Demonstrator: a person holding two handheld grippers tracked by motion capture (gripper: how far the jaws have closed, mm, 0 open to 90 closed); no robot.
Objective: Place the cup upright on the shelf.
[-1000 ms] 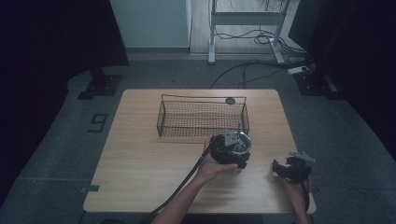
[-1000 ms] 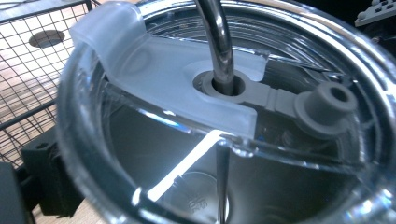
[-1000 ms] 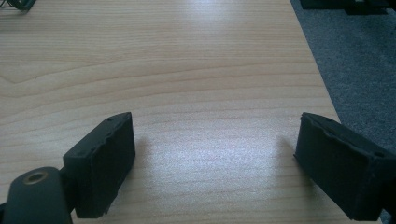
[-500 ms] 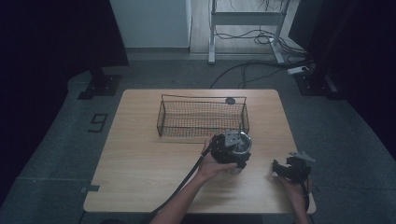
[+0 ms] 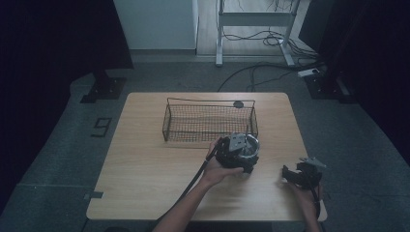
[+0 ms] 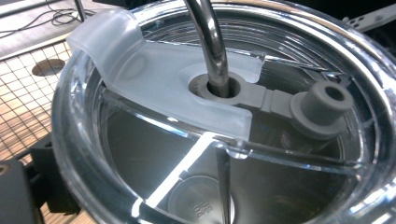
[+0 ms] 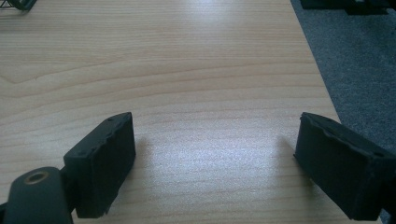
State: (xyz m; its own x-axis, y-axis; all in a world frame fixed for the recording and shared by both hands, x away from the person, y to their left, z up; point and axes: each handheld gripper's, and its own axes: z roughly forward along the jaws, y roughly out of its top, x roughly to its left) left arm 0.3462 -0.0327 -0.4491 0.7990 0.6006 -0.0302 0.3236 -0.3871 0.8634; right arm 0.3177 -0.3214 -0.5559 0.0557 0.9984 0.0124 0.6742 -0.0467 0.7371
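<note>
A clear tumbler (image 5: 251, 146) with a transparent lid (image 6: 177, 88) and a bent metal straw (image 6: 211, 42) stands on the table just in front of the wire basket's right end. My left gripper (image 5: 243, 155) is around the tumbler and looks shut on it. One black jaw presses against the tumbler's side at the lower left of the left gripper view; the other jaw is hidden. My right gripper (image 5: 291, 173) (image 7: 215, 163) is open low over bare wood near the table's front right corner, nothing between its pads.
A black wire basket (image 5: 210, 121) (image 6: 21, 93) stands mid-table, with a small dark disc (image 5: 238, 104) behind its far right corner. The wooden table (image 5: 145, 164) ends just right of my right gripper, grey floor (image 7: 355, 70) beyond. Cables and a stand lie past the far edge.
</note>
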